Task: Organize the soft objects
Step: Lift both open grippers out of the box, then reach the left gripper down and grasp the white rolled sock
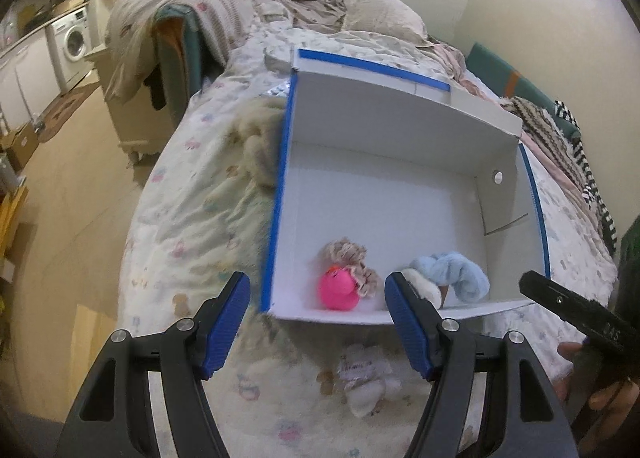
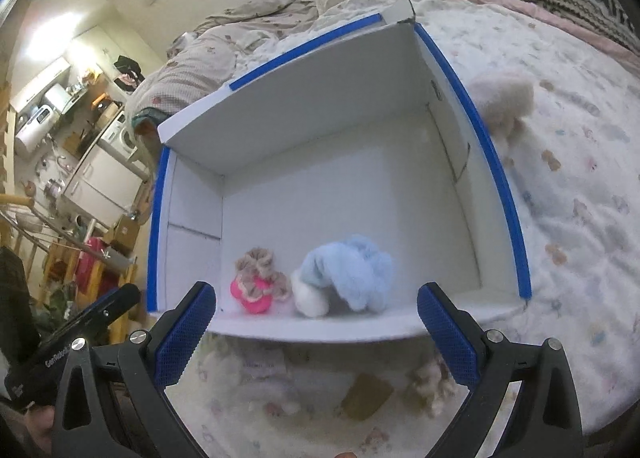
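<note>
White box [image 1: 384, 193], blue-taped rim, sitting open on the bed [image 1: 192, 217]. Pink plush [image 1: 338, 290] and blue fleece toy [image 1: 460, 270] lying against its near wall; the floor beyond is lying bare. Left gripper [image 1: 316, 322] hovering over near-left corner, jaws wide, holding nothing. Right gripper [image 2: 316, 334] hovering at the near edge, jaws wide, holding nothing. Cream plush [image 2: 504, 105] resting just outside the box's side wall.

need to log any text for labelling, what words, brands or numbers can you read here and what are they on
"GenRobot" or close to it, partly blurred: white print on the black body of the left gripper, seen from the right wrist view.
Pale marks on the black body of the right gripper: too blurred to read.
Paper tag on the white plush toy lying on the bed cover: print too small and blurred.
Nothing readable on the white box.
</note>
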### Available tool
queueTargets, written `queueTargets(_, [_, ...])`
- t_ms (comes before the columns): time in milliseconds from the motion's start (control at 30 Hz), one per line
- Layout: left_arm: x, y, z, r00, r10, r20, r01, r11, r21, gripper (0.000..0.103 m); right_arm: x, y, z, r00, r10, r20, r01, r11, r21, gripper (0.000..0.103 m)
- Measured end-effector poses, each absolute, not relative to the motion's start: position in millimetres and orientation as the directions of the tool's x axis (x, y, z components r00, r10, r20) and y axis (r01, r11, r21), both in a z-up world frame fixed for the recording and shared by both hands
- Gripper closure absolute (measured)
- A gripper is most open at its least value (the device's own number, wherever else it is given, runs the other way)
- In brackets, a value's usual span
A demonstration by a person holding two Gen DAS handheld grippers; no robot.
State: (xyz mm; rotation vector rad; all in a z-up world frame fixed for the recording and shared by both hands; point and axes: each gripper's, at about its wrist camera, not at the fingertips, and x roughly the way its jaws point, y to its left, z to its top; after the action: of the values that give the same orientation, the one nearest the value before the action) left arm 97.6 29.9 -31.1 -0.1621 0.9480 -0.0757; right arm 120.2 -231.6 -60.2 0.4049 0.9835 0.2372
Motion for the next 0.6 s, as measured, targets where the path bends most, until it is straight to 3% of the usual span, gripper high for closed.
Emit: queueTargets(600, [71.1, 35.1, -48.4, 0.553, -0.093, -0.828, -0.042, 0.989, -0.139, 0.036, 71.7, -225.9, -69.1, 0.496, 0.346, -0.796, -0.035, 0.924, 0.38, 0.0])
